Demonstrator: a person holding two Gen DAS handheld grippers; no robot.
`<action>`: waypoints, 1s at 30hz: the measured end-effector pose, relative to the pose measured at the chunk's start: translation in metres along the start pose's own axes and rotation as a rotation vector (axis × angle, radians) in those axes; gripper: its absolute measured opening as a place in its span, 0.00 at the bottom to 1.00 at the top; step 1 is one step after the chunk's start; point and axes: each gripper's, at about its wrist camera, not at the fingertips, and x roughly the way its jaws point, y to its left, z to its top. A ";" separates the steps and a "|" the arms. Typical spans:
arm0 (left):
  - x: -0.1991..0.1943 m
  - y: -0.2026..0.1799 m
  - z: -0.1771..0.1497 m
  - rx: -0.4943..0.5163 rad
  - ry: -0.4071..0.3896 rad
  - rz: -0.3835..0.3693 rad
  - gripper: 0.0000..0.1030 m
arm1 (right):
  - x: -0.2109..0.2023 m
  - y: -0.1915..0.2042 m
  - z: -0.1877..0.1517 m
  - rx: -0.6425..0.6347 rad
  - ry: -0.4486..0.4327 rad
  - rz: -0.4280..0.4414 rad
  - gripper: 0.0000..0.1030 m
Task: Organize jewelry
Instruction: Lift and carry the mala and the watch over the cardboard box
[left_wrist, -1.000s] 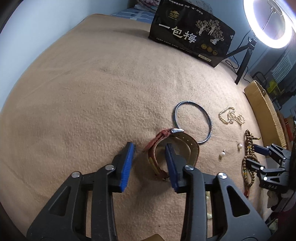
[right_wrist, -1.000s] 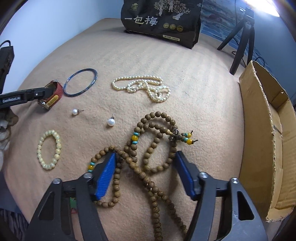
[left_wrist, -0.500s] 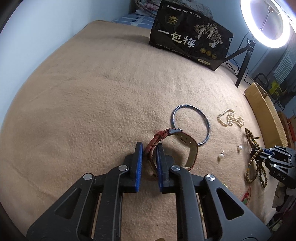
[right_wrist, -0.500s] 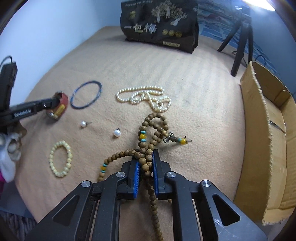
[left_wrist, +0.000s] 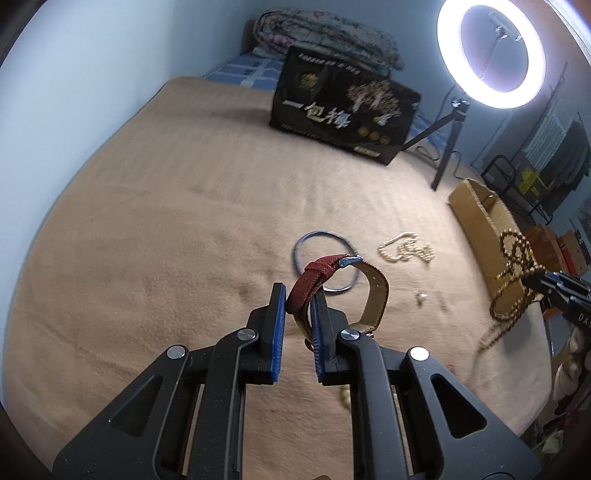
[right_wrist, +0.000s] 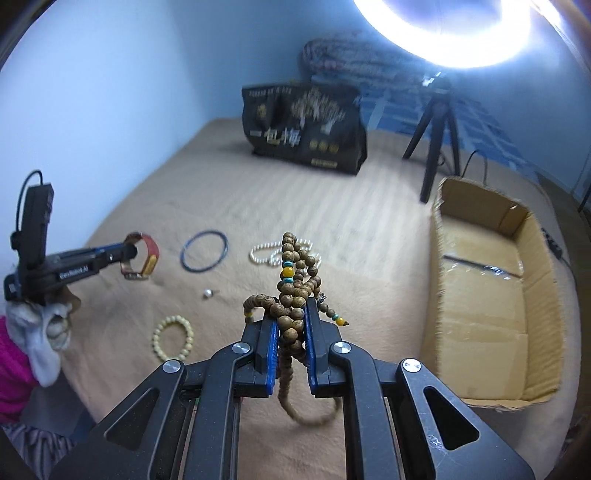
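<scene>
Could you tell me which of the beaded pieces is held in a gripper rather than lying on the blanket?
The brown wooden bead string, clamped in the right gripper; the pearl necklace and cream bracelet lie flat.

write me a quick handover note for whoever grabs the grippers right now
Left gripper: shut on the red watch strap, lifted off the tan blanket.
Right gripper: shut on the wooden bead necklace, lifted, its tail dangling below.
The cardboard box sits at the right, open; nothing shows inside it.
Lying on the blanket: blue bangle, pearl necklace, cream bead bracelet, one pearl earring; a second is blurred in the left view.
Done: both pieces picked up.
Left: probably drop both in the box, then collect the rest.
</scene>
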 end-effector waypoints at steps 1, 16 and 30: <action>-0.003 -0.004 0.001 0.004 -0.005 -0.008 0.11 | -0.007 -0.002 0.001 0.006 -0.013 -0.001 0.11; -0.022 -0.094 0.024 0.109 -0.041 -0.155 0.11 | -0.080 -0.061 0.010 0.099 -0.156 -0.064 0.11; 0.021 -0.201 0.045 0.201 -0.010 -0.277 0.11 | -0.093 -0.136 0.005 0.180 -0.163 -0.201 0.11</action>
